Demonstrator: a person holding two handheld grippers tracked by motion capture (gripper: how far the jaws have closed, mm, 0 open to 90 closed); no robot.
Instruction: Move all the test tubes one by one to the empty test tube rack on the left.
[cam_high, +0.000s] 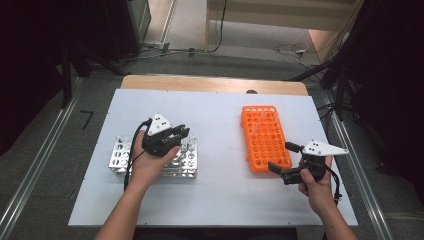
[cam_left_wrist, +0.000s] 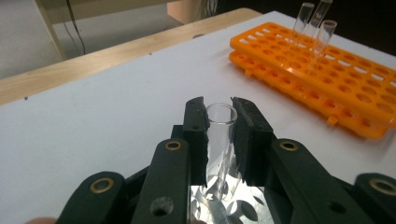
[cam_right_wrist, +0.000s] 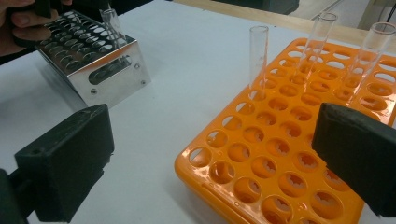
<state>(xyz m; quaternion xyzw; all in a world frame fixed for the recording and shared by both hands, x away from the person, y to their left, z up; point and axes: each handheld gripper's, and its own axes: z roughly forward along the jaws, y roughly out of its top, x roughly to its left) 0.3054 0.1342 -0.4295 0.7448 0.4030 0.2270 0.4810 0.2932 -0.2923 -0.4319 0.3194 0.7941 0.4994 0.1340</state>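
Now left gripper (cam_left_wrist: 219, 122) tight around glass tube (cam_left_wrist: 218, 140).

A white-topped table (cam_high: 220, 195) is carrying a metal rack (cam_high: 120, 159) and an orange rack (cam_high: 265, 138), seemingly well apart.

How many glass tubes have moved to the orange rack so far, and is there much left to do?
Three clear tubes already stand in the orange rack. The left gripper is shut on another tube that is still in the metal rack. The right gripper waits open by the orange rack. That tube must still travel across; how many more remain in the metal rack is hard to tell.
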